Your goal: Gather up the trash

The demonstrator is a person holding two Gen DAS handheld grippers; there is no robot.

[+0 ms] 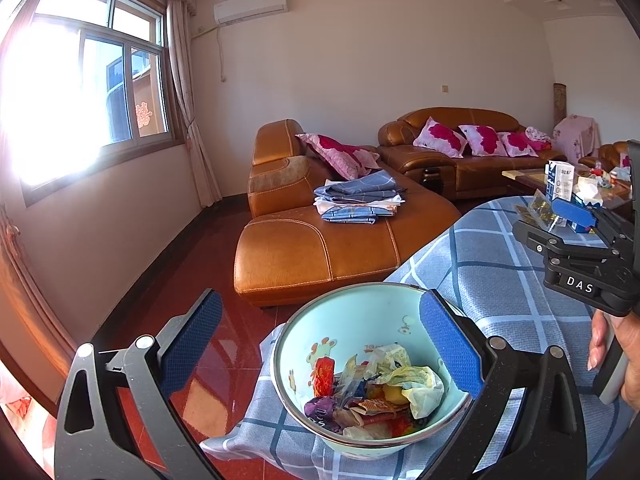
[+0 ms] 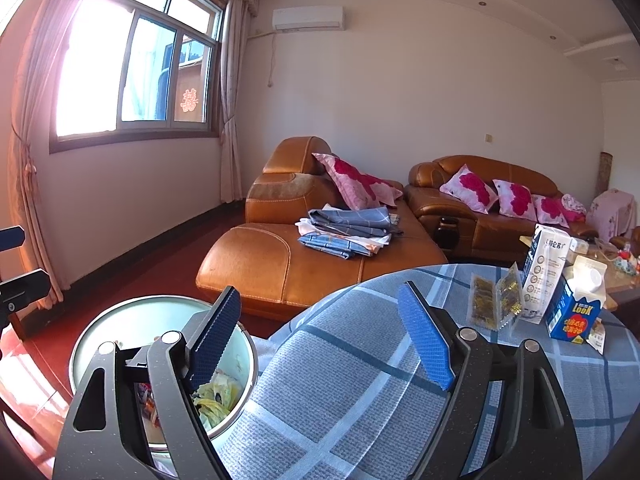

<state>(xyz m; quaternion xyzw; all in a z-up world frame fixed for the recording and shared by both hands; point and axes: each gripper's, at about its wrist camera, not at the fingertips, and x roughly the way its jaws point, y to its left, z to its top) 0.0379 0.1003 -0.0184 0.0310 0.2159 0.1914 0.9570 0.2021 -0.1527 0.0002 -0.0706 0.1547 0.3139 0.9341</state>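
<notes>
The left tongs (image 1: 320,344) stood wide open and held nothing, their blue pads either side of a pale enamel basin (image 1: 352,320) that sat at the tabletop's (image 1: 500,280) edge, at about 6 o'clock in the left wrist view. Whether the right pad touched the basin's rim could not be told. Inside the basin lay crumpled wrappers (image 1: 372,392): red, purple, yellow and white. The right tongs (image 2: 320,332) were also spread wide and empty above the checked blue cloth (image 2: 340,380), with the basin at their 8 o'clock. At 2 o'clock from them, on the tabletop's far side, stood a tall white carton (image 2: 544,272), a blue carton (image 2: 576,308) and clear packets (image 2: 494,300) with gold contents. A brown leather sofa (image 2: 280,264) bearing folded sheets (image 2: 348,228) lay beyond.
</notes>
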